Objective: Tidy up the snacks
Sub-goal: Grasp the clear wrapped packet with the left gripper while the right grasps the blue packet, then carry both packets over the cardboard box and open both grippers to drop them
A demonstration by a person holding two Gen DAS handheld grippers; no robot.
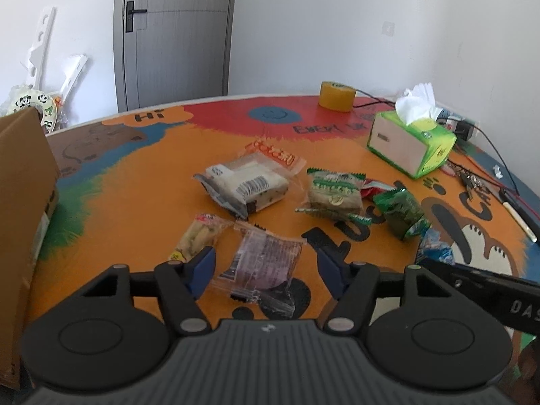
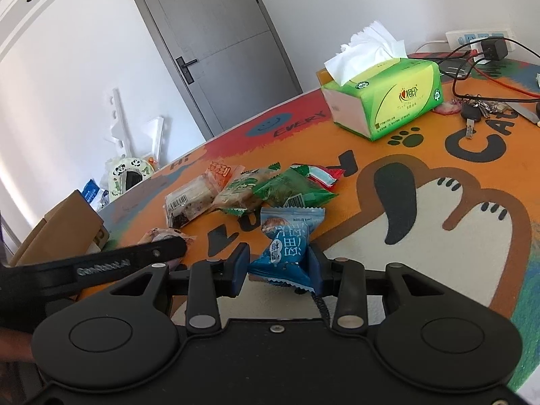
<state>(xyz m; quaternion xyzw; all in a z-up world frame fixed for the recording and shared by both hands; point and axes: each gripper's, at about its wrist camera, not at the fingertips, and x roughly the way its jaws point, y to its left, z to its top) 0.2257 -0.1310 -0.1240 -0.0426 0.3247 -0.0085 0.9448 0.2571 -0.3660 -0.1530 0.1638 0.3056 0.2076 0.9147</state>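
Note:
My left gripper (image 1: 265, 263) is open, its jaws on either side of a clear packet with a purple snack (image 1: 265, 265) lying on the table. A yellow snack packet (image 1: 195, 236) lies by the left finger. Farther off lie a clear bread packet (image 1: 246, 184), a green-and-white packet (image 1: 334, 192) and a dark green packet (image 1: 400, 212). My right gripper (image 2: 278, 263) is shut on a blue snack packet (image 2: 287, 246), which also shows at the right of the left wrist view (image 1: 435, 246). The other snacks (image 2: 243, 192) lie beyond it.
A cardboard box (image 1: 20, 202) stands at the table's left edge. A green tissue box (image 1: 411, 141), a yellow tape roll (image 1: 337, 96), keys (image 2: 479, 109), cables and a power strip (image 2: 479, 38) sit at the right and back of the colourful table mat (image 1: 135, 185).

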